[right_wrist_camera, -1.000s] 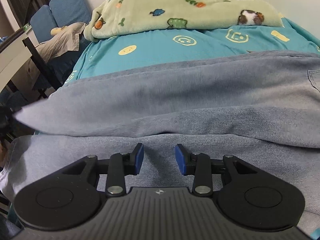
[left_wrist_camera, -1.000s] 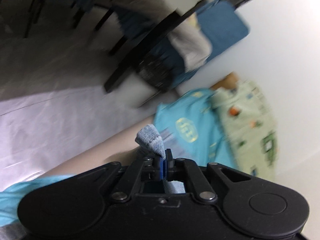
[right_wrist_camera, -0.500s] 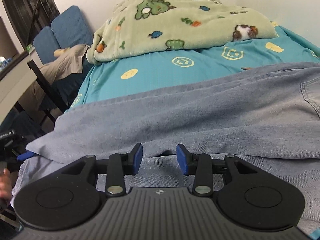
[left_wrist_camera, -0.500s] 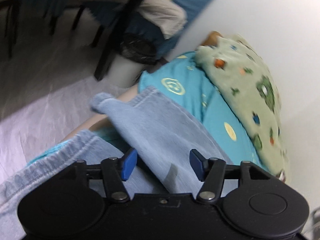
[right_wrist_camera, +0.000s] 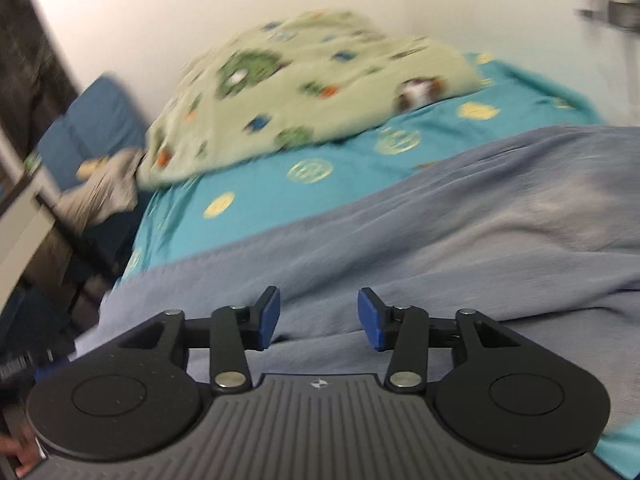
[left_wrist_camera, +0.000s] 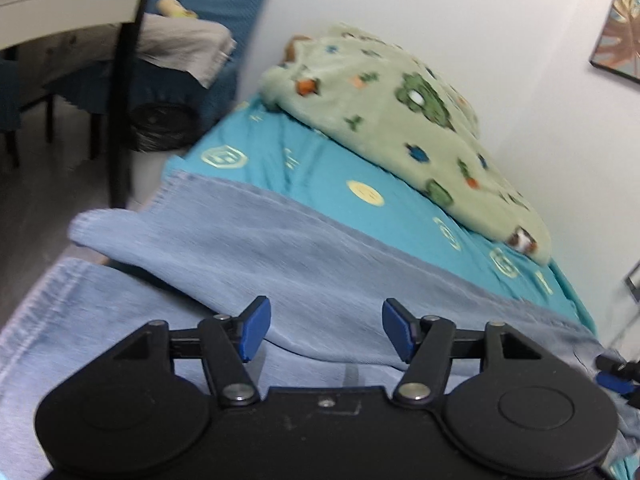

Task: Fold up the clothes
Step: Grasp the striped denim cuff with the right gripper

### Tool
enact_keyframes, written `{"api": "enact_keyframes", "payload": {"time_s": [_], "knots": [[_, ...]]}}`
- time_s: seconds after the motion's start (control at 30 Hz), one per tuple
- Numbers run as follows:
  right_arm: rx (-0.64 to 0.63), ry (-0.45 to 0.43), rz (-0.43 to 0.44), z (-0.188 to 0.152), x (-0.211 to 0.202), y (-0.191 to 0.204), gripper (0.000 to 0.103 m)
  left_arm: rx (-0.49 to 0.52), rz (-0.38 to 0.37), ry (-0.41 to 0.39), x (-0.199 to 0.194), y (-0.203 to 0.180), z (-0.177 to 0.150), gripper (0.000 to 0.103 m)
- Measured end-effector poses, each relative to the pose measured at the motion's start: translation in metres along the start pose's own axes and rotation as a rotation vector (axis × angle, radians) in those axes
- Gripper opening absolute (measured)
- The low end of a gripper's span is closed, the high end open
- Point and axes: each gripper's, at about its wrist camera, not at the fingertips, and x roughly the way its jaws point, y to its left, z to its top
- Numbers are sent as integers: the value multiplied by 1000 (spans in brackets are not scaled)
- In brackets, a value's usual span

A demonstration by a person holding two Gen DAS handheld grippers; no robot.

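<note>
Light blue jeans (left_wrist_camera: 280,256) lie across the turquoise bed sheet (left_wrist_camera: 320,176), one leg folded over the other, hem ends at the left edge of the bed. My left gripper (left_wrist_camera: 325,330) hovers just above the denim, its jaws opening, nothing between the blue pads. In the right wrist view the same jeans (right_wrist_camera: 460,232) spread out ahead. My right gripper (right_wrist_camera: 319,318) is above the cloth, jaws opening and holding nothing. The right gripper's tip (left_wrist_camera: 616,376) shows at the far right of the left wrist view.
A green patterned blanket (left_wrist_camera: 400,120) is bunched at the back of the bed against the white wall. A blue chair with grey cloth (left_wrist_camera: 188,44) and a black-legged table (left_wrist_camera: 120,120) stand left of the bed. A framed picture (left_wrist_camera: 620,32) hangs on the wall.
The left gripper let go of the jeans' hem and opened, then swung toward the bed and rolled level. The right gripper rose a little and opened wider.
</note>
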Motion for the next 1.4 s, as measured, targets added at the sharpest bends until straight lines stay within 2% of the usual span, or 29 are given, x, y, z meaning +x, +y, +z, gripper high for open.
{"api": "enact_keyframes", "payload": {"time_s": [0.1,0.17,0.27,0.37,0.47,0.57,0.6,0.67,0.73,0.77,0.8,0.83,0.87,0.9,0.97,1.1,1.17,1.3,1.4], "knots": [[108,-42,-18,17,-32,-25,51,17,-36,26,6,-7,0,59],[190,-96,-25,24,-56,-46,59,35,-43,39,8,-11,-2,59],[269,-168,-70,29,-88,-79,64,81,7,51,10,-17,-4,59],[290,-210,-173,32,-108,-115,71,107,14,68,15,-21,-5,59],[345,-236,-311,28,-116,-165,76,124,-6,87,20,-24,-7,59],[428,-274,-526,8,-114,-223,77,132,-28,106,26,-27,-8,59],[463,-271,-567,1,-112,-242,78,132,-37,105,27,-28,-9,59],[554,-226,-539,-14,-102,-279,75,131,-41,108,29,-29,-10,59],[640,-196,-441,-25,-91,-300,74,124,-50,119,31,-28,-10,59],[667,-191,-405,-29,-85,-306,67,117,-54,125,32,-27,-10,59],[677,-199,-387,-30,-81,-309,52,108,-58,130,33,-26,-10,59],[682,-211,-374,-28,-78,-309,48,100,-60,135,34,-25,-10,59],[684,-216,-376,-23,-74,-308,39,92,-63,138,34,-25,-9,59],[676,-213,-381,-17,-70,-304,24,85,-68,139,35,-24,-9,59],[623,-216,-389,2,-64,-292,16,72,-77,136,36,-23,-9,59],[499,-257,-309,45,-53,-260,13,40,-66,75,37,-16,-8,59],[423,-260,-256,63,-38,-245,11,13,-38,80,43,-11,-6,59],[287,-150,-285,86,17,-228,11,-21,-48,105,49,-7,-4,59],[213,-67,-310,83,54,-231,11,-1,-49,115,50,-8,-7,59]]}}
